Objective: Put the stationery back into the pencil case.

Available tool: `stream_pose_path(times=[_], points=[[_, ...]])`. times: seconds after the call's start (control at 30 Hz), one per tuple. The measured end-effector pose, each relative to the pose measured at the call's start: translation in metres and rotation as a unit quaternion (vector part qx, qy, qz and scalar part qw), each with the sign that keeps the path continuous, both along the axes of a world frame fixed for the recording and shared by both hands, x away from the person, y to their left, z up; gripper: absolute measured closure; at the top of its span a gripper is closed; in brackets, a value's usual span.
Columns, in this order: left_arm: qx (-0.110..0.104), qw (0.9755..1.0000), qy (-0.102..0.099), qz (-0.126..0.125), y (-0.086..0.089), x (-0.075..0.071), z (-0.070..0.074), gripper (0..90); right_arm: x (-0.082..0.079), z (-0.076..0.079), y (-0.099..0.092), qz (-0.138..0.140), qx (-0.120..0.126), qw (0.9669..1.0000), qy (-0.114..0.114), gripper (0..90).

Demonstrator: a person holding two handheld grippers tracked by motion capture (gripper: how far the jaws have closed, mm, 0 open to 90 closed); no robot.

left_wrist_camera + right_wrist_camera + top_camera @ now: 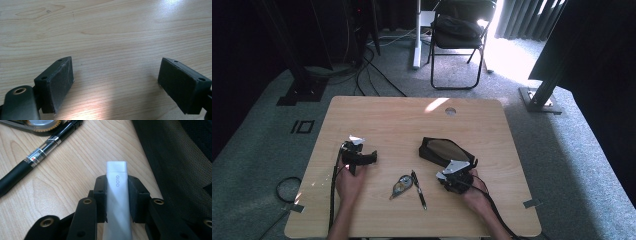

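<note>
My right gripper (117, 195) is shut on a white glue stick (117, 178) marked GLOO, which pokes out past the pads just above the wood. In the high view that gripper (455, 175) sits at the near edge of a black mesh pencil case (443, 150). A black pen (418, 188) (37, 155) and a correction tape dispenser (401, 185) (40, 124) lie to its left. My left gripper (360, 157) (115, 80) rests low over bare wood at the table's left, jaws wide apart and holding nothing.
The wooden table (382, 120) has a round cable hole (450, 111) at the far edge. Beyond it stand a black folding chair (460, 35) and loose cables on the carpet. Dark stands flank the table on both sides.
</note>
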State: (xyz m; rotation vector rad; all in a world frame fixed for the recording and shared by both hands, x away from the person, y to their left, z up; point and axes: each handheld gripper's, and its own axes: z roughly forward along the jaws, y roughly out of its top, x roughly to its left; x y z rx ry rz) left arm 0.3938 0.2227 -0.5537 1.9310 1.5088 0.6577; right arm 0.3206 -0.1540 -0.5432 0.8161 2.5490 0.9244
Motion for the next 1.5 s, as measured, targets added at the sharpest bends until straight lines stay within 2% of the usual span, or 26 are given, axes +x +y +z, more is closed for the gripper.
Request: stream_pose_path(times=[0.47,1.5], points=[[0.0,1.0,0.0,0.0,0.0,0.0,0.0,13.4,-0.003,0.008,-0.001,0.0,0.013,0.9999,-0.007,71.3],[0.0,1.0,0.0,0.0,0.0,0.0,0.0,13.4,-0.009,0.024,-0.004,0.0,0.021,0.9994,-0.029,71.3]])
